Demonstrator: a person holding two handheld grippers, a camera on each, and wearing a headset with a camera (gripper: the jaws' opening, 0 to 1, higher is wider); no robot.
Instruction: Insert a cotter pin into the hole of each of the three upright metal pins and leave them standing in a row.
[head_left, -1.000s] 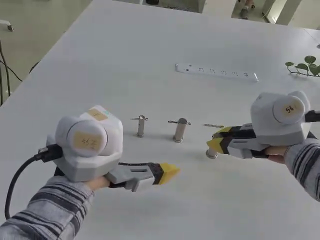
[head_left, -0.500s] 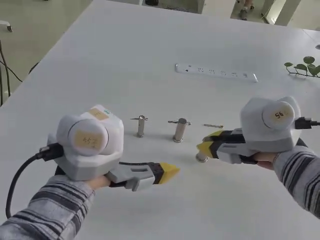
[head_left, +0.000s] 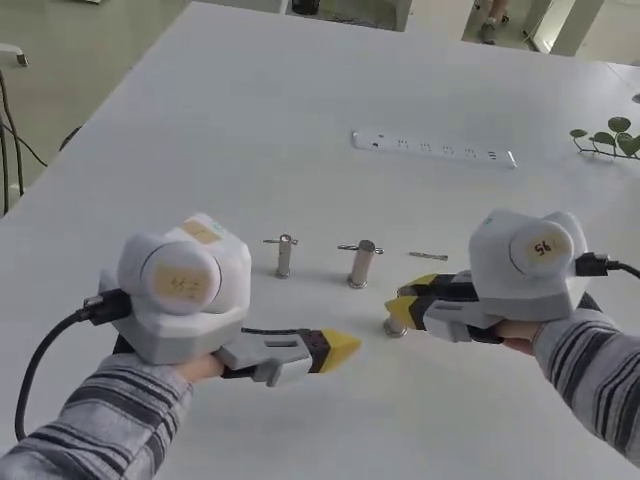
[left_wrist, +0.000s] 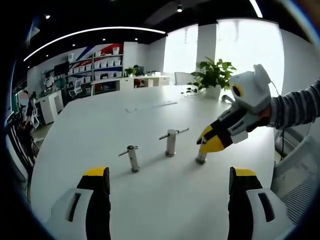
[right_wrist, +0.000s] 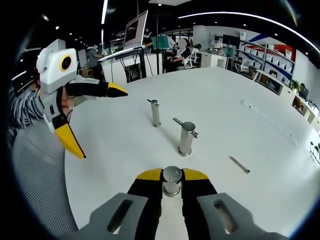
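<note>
Here we hold the left hand-held gripper with its jaws wide apart, near and forward-left of the middle metal pin. Left of that pin stands the first metal pin. Both are upright, each with an inserted cotter pin crosswise. Just right of the middle pin, our right hand-held gripper clamps the third metal pin, upright on the tabletop. The loose cotter pin lies flat to the right, its long axis along the row.

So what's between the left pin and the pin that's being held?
Another upright pin, with a cotter pin through its top. The head view shows it between the left pin and the held pin.
</note>
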